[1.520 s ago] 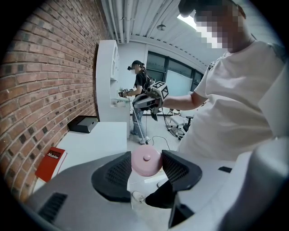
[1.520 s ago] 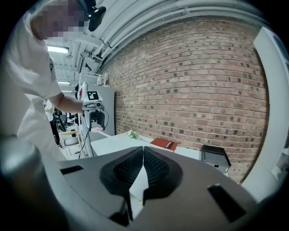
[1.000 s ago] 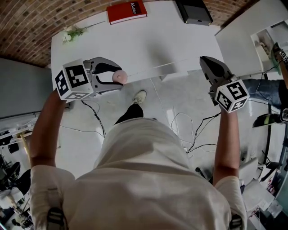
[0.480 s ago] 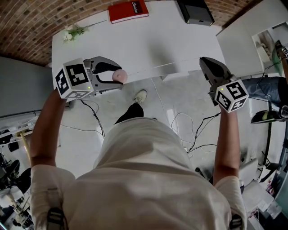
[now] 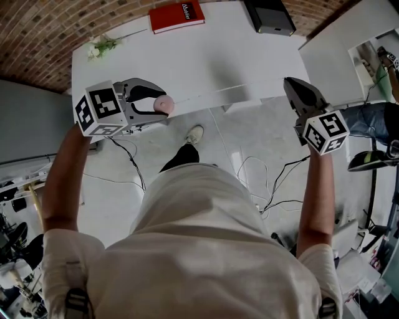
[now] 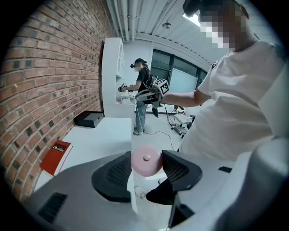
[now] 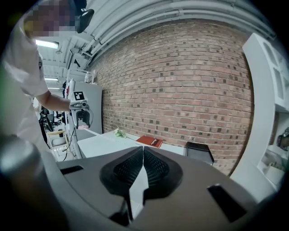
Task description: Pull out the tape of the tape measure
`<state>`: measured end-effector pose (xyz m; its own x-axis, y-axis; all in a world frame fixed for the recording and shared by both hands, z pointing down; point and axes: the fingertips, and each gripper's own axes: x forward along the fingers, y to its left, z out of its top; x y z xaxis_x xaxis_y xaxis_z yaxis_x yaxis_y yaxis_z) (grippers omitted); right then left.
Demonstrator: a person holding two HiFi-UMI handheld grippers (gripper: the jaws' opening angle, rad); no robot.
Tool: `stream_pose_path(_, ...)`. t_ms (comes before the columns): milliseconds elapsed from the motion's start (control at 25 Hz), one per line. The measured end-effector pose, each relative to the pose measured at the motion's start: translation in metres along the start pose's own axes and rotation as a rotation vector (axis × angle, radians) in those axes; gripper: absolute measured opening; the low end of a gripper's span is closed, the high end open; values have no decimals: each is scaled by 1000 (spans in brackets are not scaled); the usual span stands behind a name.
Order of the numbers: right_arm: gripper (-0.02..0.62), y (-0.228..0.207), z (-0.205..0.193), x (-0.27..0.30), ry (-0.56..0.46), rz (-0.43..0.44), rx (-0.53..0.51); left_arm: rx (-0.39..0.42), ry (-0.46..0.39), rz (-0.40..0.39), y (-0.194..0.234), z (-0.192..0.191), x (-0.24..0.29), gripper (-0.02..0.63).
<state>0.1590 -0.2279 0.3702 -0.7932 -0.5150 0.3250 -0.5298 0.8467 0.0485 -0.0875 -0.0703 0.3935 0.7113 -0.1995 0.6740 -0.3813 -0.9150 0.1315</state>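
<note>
Clenched on a round pink plastic tape measure (image 6: 146, 161) with the left gripper (image 5: 160, 104), just off the near edge of the white table (image 5: 206, 56). Pressed fully shut at the right gripper (image 7: 143, 151), past that table's right corner. Hard to make out any drawn tape between them; only a pale sliver below the shut pads.

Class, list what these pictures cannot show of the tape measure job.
- End of the tape: right gripper view, pinched between the shut fingers of the right gripper.
- Numbers on the tape: every view, too small.
- Black box: head view, cut off by the top edge.
</note>
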Motion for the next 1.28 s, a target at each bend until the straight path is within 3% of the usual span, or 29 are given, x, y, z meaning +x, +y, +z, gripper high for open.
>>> stream_pose_path(160, 8, -22, -2, -10, -5, -48, 35, -15, 2, 10, 3, -4, -3, 209)
stream_pose_path(1040, 8, -31, -7, -5, 16, -49, 23, -40, 9, 29, 13, -17, -11, 209)
stream_pose_path(1280, 8, -49, -10, -12, 25, -101, 27, -52, 21, 43, 16, -24, -12, 209)
